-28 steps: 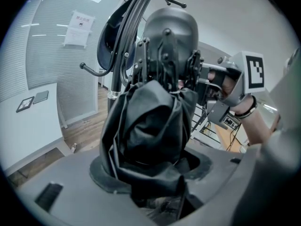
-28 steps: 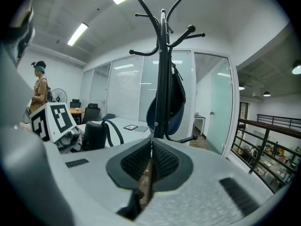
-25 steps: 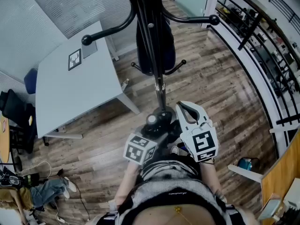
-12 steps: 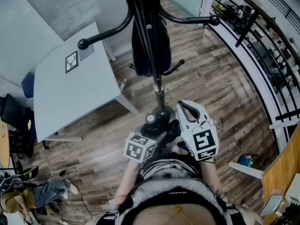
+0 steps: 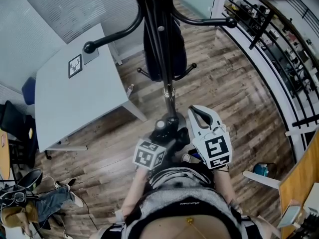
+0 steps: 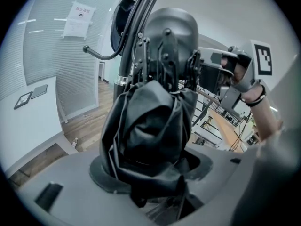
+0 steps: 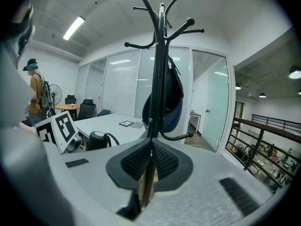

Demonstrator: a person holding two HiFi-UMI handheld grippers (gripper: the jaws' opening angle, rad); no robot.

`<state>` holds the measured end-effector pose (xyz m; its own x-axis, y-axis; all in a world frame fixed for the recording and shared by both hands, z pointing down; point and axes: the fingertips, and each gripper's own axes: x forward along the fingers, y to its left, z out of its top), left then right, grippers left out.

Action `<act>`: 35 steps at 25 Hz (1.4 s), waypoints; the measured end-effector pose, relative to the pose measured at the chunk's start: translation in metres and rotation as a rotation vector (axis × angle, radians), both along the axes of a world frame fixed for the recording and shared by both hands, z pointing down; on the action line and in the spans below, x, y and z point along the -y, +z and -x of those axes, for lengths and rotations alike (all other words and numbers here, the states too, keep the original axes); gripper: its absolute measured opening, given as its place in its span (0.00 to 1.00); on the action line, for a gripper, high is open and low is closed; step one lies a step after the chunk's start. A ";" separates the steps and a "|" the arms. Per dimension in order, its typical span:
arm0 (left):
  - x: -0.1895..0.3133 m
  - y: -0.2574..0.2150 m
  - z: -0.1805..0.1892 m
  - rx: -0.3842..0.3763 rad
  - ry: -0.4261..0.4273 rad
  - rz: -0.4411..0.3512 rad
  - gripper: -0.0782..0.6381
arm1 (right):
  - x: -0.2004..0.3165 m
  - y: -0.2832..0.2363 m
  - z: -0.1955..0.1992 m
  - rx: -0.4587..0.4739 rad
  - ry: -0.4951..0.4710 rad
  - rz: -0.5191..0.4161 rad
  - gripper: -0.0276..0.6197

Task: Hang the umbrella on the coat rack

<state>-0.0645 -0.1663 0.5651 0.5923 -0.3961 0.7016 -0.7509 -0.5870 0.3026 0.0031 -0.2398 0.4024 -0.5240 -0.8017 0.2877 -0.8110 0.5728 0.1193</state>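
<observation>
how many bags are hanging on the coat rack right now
1: a dark bag hangs on the coat rack, close against its pole. Another could be hidden behind it.

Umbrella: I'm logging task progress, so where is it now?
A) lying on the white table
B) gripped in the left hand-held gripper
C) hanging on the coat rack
B: the left gripper view shows the folded black umbrella clamped between the pads of the left hand-held gripper.

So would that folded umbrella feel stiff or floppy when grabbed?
The umbrella bulges in loose folds inside the left tool, so its cloth probably squashes and shifts. Its rounded handle looks hard, likely the firmer hold. Compact, so probably light.
</observation>
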 end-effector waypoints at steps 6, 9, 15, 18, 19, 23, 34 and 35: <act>0.004 0.005 -0.001 0.005 0.009 0.006 0.48 | 0.000 0.000 -0.002 -0.004 0.010 0.000 0.06; 0.006 0.008 -0.003 0.013 0.020 0.009 0.48 | 0.000 -0.001 -0.004 -0.006 0.016 -0.001 0.06; 0.009 0.013 -0.003 0.023 0.030 0.018 0.48 | 0.001 -0.002 -0.007 -0.009 0.029 0.000 0.06; 0.011 0.015 -0.003 0.023 0.033 0.018 0.48 | 0.002 0.000 -0.009 -0.011 0.034 0.000 0.06; 0.012 0.015 -0.003 0.022 0.034 0.018 0.48 | 0.002 0.000 -0.009 -0.013 0.035 0.001 0.06; 0.014 0.015 -0.004 0.021 0.038 0.018 0.48 | 0.002 0.001 -0.009 -0.017 0.039 0.004 0.06; 0.030 0.022 -0.002 0.041 0.050 0.007 0.48 | 0.006 0.003 -0.013 -0.021 0.055 0.004 0.06; 0.032 0.022 -0.002 0.042 0.049 0.005 0.48 | 0.005 0.002 -0.013 -0.020 0.057 0.004 0.06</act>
